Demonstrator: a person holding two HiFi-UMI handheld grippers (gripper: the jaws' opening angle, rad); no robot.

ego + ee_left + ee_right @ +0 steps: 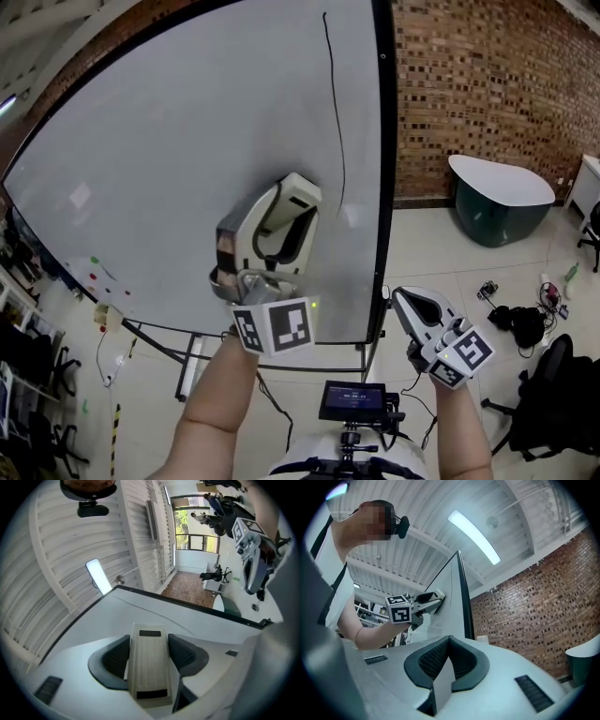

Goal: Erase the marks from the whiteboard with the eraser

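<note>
The whiteboard fills most of the head view, and a thin black line runs down its right side. My left gripper is raised to the board, shut on the cream eraser, which sits just left of the line's lower end. In the left gripper view the eraser is clamped between both dark pads, with the whiteboard and a faint line ahead. My right gripper hangs lower right, off the board, jaws shut and empty. The right gripper view shows the left gripper at the board.
A brick wall stands behind the board's right edge. A white-topped dark green table sits on the tiled floor, with cables and gear and a black chair nearby. A small screen rig is at my chest.
</note>
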